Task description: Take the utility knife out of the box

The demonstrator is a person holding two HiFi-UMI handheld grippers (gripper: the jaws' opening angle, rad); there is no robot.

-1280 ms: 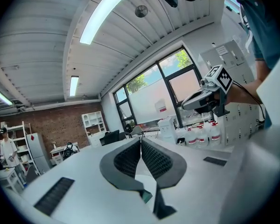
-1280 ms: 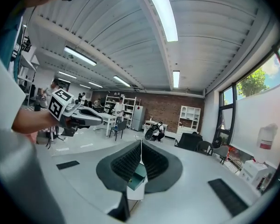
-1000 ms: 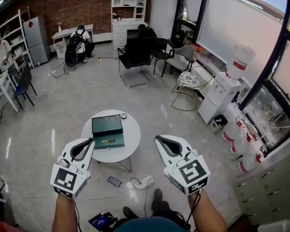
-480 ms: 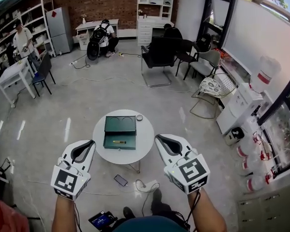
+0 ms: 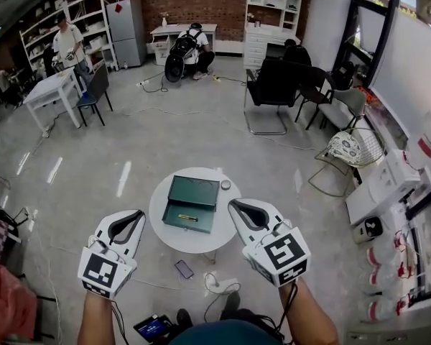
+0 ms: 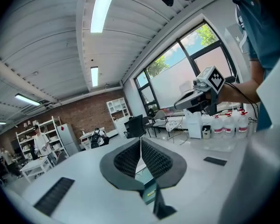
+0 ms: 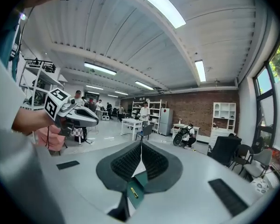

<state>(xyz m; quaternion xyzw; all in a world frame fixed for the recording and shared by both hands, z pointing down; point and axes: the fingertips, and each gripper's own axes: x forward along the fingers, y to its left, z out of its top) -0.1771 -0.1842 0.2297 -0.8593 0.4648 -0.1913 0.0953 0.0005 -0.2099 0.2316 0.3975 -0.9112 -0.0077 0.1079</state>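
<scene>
Both claws are held out in front of me, level with each other and well apart, neither one touching anything. On the left claw (image 5: 136, 213) the two jaws are pressed together at the tips with nothing between them, and its own camera shows the ribbed pads meeting in a thin line. On the right claw (image 5: 232, 205) the jaws are likewise closed tip to tip and carry nothing. Beyond and between the two claws stands a round white table (image 5: 158, 218), and on it sits the green box (image 5: 192, 192), open, with its lid tipped back on the far side. Lying in the near half of that box is the knife (image 5: 187, 218), a small yellowish sliver flat on the green lining, untouched and well short of either claw. From the right claw's camera I can see the box and that same yellow sliver through the gap beneath the closed jaws. A small round object (image 5: 225, 185) rests on the tabletop just beside the box's far right corner. On the floor near the table's foot lies a phone (image 5: 182, 269), and further back a black chair (image 5: 273, 85) stands on the bare grey floor.
</scene>
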